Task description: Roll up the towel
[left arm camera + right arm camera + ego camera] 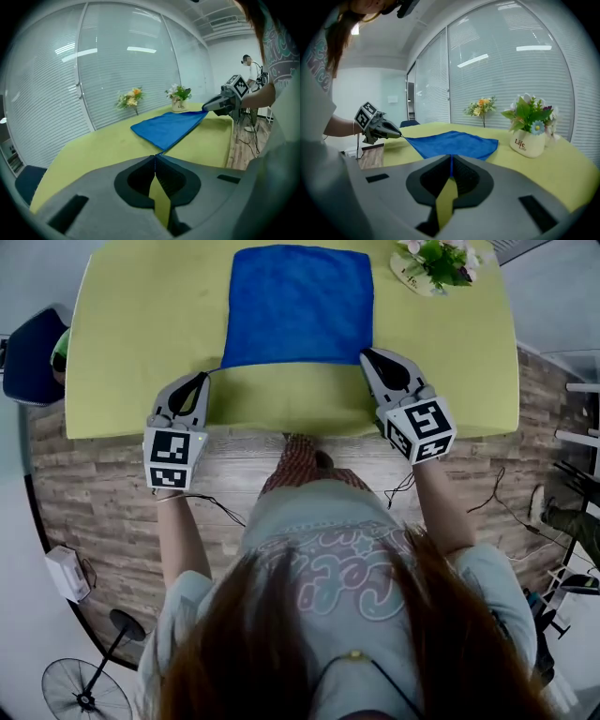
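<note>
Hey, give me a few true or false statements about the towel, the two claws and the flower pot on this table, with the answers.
1. The towel lies flat and unrolled on the table. True.
2. The left claw hangs wide open above the towel. False: it is shut on the towel's near left corner.
3. The right claw pinches the towel's near right corner. True.
4. The flower pot stands on the towel. False: it stands on the bare table, beyond the towel's far right corner.
</note>
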Motion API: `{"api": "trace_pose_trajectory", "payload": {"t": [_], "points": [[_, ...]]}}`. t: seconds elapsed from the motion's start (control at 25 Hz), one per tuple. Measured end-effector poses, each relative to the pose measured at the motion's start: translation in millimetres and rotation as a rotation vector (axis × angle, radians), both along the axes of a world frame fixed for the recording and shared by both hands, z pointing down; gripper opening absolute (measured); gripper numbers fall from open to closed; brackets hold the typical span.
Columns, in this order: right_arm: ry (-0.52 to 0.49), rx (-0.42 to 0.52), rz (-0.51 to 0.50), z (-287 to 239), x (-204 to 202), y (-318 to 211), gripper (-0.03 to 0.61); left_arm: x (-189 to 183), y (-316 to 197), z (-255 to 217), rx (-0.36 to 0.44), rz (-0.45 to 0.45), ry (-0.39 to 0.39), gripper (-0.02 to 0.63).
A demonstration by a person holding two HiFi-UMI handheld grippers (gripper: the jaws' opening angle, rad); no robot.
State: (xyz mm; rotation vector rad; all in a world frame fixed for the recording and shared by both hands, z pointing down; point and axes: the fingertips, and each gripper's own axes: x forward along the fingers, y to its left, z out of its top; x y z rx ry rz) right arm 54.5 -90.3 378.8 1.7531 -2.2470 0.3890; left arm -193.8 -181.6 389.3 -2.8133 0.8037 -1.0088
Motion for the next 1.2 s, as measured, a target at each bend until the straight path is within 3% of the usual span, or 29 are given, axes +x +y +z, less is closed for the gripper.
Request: {"api": "trace_pose_trajectory", "payload": {"t": [0.2, 0.56, 0.76, 0.88, 1.04, 1.2], "points": [[0.07, -0.025, 0.006, 11.2, -10.3, 28.8, 0.02, -8.7, 28.4, 17.3, 0.023, -0.01, -0.009, 0.014], [0.072, -0.096, 0.069, 28.3, -7.2, 69.3, 0.041, -20.5, 56.5, 25.5, 0.05, -0.019, -0.036, 0.014], [0.088, -0.13, 0.112, 33.1, 6.6, 82.4, 0.041, -28.4, 56.2, 28.9, 0.046, -0.069, -0.024, 0.015], [0.113, -0.112, 0.127, 26.5, 12.7, 86.7, 0.041, -33.3, 60.0, 25.9, 0.026, -0.101, 0.012, 0.017], [0.142, -0.026, 0.119, -0.4, 12.9, 83.8, 0.042, -36.8, 59.3, -11.4, 0.093, -0.205, 0.147, 0.017], [0.137, 0.058, 0.073, -30.6, 2.0, 66.0, 0.045, -10.7, 50.9, -45.4, 0.155, -0.159, 0.203, 0.017]]}}
